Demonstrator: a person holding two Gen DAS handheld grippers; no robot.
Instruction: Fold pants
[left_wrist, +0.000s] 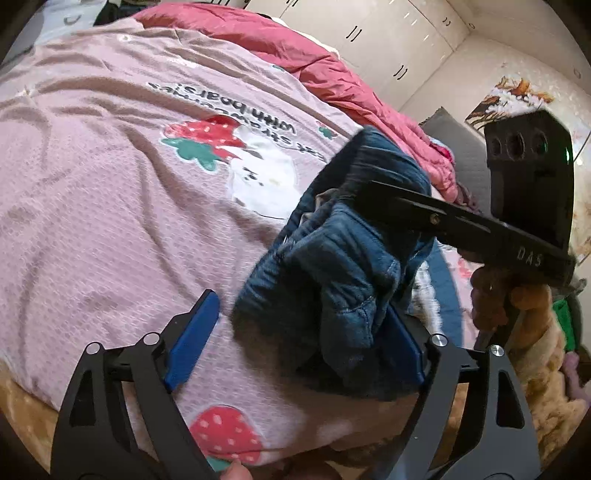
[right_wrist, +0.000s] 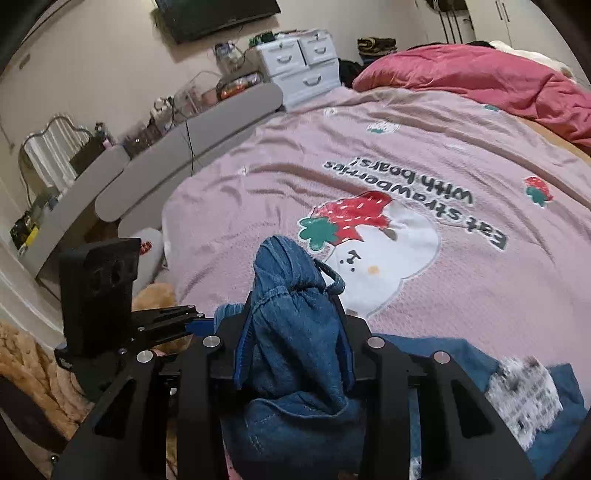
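Observation:
The pants are blue denim, bunched into a thick wad (left_wrist: 332, 280) above the pink strawberry bedspread (left_wrist: 110, 184). My left gripper (left_wrist: 299, 343) is open; the wad hangs against its right blue pad (left_wrist: 402, 343), the left pad (left_wrist: 192, 339) is bare. My right gripper (right_wrist: 291, 332) is shut on a gathered end of the pants (right_wrist: 291, 314), which sticks up between its blue pads. In the left wrist view the right gripper (left_wrist: 369, 192) comes in from the right, clamped on the denim. The left gripper (right_wrist: 177, 321) shows at the left of the right wrist view.
A red quilt (right_wrist: 480, 74) lies heaped at the far side of the bed. White drawers (right_wrist: 299, 62) and a grey dresser top (right_wrist: 184, 147) stand beyond the bed's left edge. A fuzzy tan blanket (right_wrist: 33, 369) lies at lower left. White wardrobes (left_wrist: 399, 40) line the wall.

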